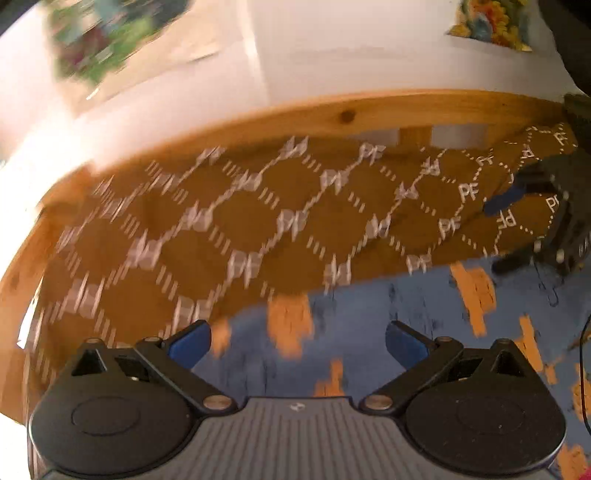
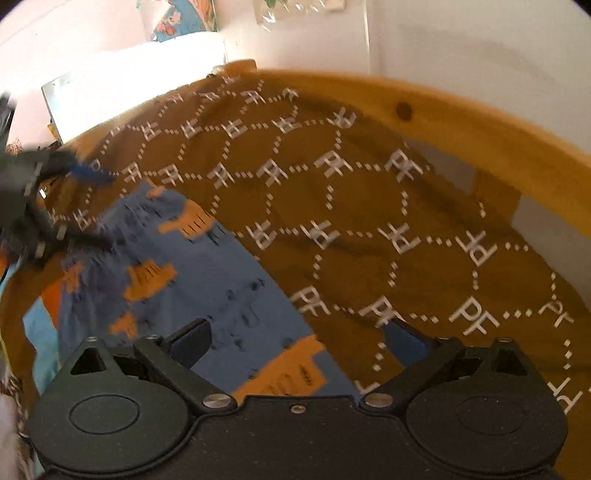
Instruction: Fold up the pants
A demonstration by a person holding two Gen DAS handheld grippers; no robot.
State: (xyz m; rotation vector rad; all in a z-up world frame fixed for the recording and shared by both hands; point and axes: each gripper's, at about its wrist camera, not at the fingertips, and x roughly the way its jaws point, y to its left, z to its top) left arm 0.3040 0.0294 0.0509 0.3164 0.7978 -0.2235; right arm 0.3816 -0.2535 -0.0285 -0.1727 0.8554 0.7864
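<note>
Brown pants (image 1: 236, 229) with a white "PF" lattice print lie spread on a blue and orange bedsheet (image 1: 369, 332). They also fill the right wrist view (image 2: 362, 221). My left gripper (image 1: 298, 341) is open and empty, just short of the pants' near edge. My right gripper (image 2: 297, 339) is open and empty, low over the pants' edge where it meets the sheet (image 2: 207, 273). Each gripper shows in the other's view: the right one at the far right (image 1: 546, 214), the left one at the far left (image 2: 40, 206), both blurred.
A wooden bed frame (image 1: 369, 110) curves behind the pants, and shows in the right wrist view (image 2: 480, 125) too. A white wall (image 1: 369, 48) with colourful pictures (image 1: 491, 18) stands beyond it. A black cable (image 1: 581, 369) hangs at the right edge.
</note>
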